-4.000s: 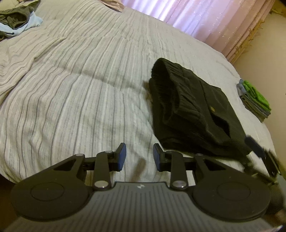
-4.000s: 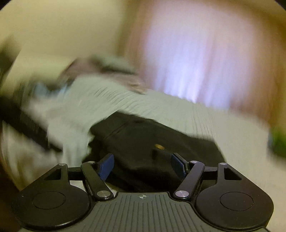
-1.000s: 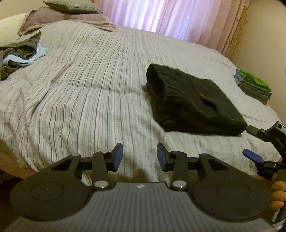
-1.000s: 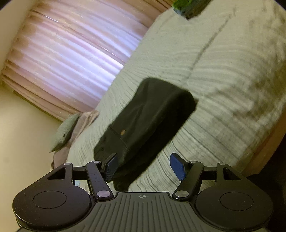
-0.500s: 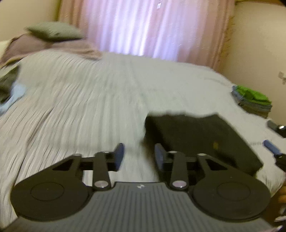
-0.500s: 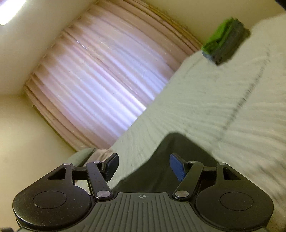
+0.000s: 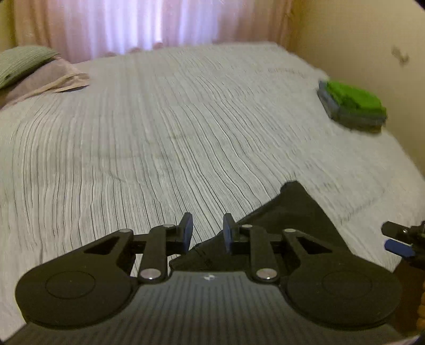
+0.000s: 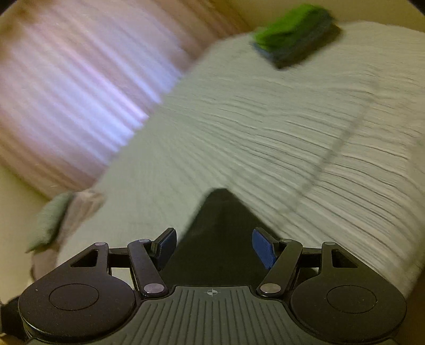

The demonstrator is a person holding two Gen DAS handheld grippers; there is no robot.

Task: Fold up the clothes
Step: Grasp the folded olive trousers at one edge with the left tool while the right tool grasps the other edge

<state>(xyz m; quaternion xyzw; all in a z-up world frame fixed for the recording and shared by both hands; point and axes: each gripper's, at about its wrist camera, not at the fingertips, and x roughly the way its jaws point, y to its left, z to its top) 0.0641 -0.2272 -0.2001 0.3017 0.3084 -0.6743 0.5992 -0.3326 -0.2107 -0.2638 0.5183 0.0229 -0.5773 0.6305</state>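
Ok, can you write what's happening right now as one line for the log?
task: fold clothes | left gripper: open, empty | right gripper: open, empty | black garment: folded on bed | green-topped pile: far corner

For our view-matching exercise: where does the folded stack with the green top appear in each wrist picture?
Left wrist view: the green-topped stack lies at the upper right, on the striped bedspread near the wall.
Right wrist view: the stack sits at the top, right of centre.
Shared landmark: the pink curtain.
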